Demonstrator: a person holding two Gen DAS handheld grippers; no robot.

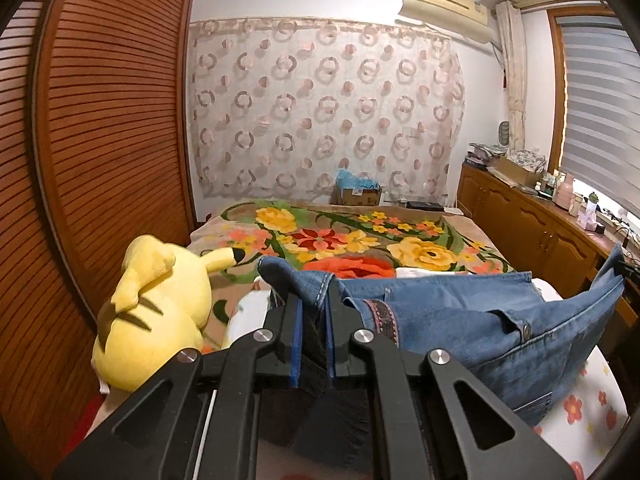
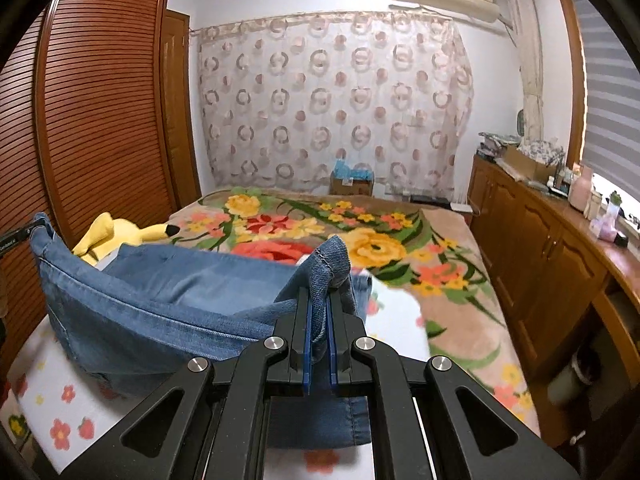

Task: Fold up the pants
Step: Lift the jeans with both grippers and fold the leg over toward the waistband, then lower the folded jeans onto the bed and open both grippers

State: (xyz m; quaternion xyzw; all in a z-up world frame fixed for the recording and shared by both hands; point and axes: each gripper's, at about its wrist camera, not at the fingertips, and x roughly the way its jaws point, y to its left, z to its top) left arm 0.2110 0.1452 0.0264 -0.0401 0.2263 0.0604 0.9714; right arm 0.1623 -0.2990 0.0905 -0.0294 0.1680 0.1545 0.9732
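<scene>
Left gripper: pressed together on a bunched edge of the jeans, denim rising past its tips and stretching away to its right. Right gripper: pinching another bunched edge of the jeans, cloth sagging away to its left. Jeans lifted between both tools, above a white flowered sheet. Yellow plush toy left of the left gripper; flowered blanket ahead.
</scene>
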